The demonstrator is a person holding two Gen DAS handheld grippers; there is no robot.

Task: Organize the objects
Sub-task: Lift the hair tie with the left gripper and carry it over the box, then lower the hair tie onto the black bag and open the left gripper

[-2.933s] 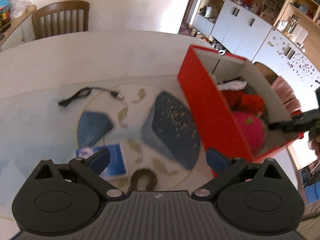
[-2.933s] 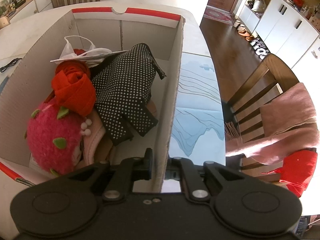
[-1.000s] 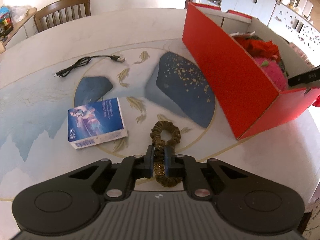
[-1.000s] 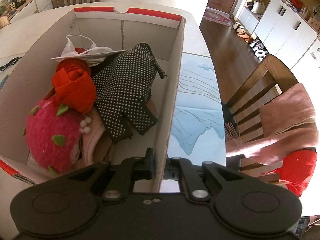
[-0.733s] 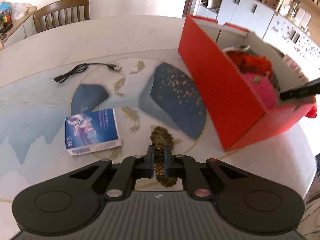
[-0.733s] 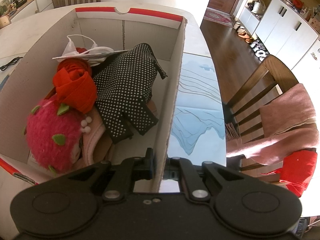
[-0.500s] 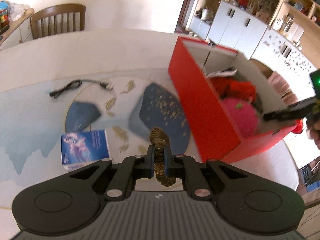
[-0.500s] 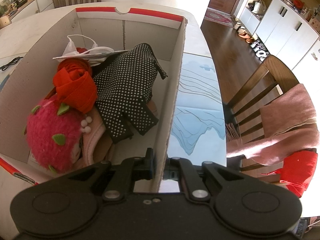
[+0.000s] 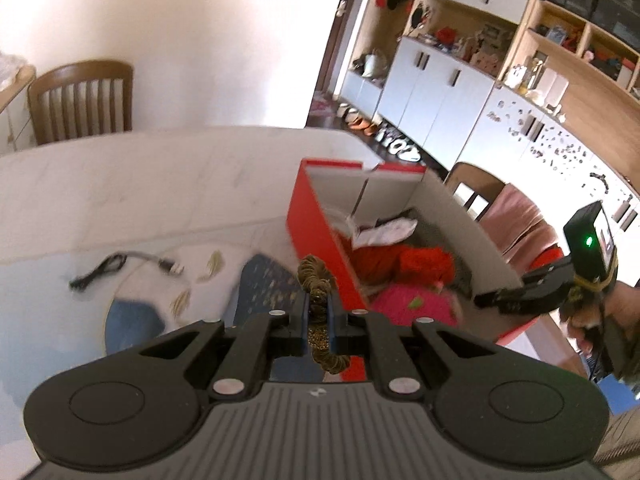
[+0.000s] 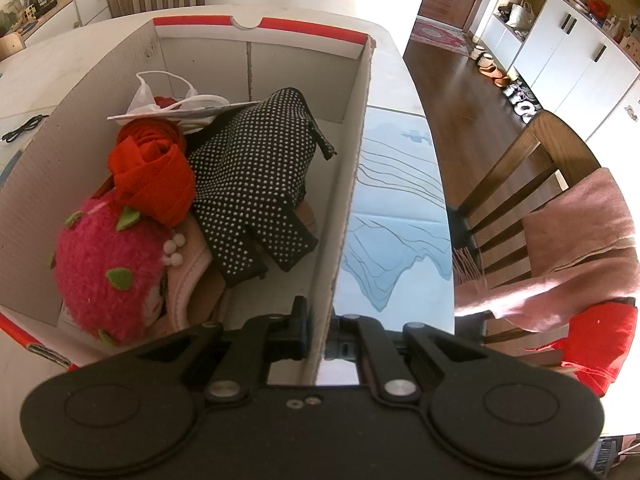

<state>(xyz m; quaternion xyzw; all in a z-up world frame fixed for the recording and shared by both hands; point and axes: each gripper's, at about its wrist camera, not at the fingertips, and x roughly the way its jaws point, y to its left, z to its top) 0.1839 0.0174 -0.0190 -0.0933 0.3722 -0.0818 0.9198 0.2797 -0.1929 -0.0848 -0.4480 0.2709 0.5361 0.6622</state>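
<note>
**Scrunchie held above the counter, box wall pinched**

Only the left wrist view shows the brown scrunchie (image 9: 317,280), the black cable (image 9: 116,268) on the counter (image 9: 120,184) and the red outside of the box (image 9: 320,240). Only the right wrist view shows the box's contents clearly: a black dotted pouch (image 10: 256,176), a red cloth (image 10: 152,172), a pink fuzzy toy (image 10: 108,268) and a white bag (image 10: 168,100).

The left hand-held gripper (image 9: 318,322) is pressed together on the scrunchie, held in the air just beside the box's near red wall. The right hand-held gripper (image 10: 318,328) pinches the box's right wall (image 10: 348,200).

The counter carries a blue patterned print. A wooden chair (image 9: 80,100) stands beyond it, and white cabinets (image 9: 440,108) line the room.
</note>
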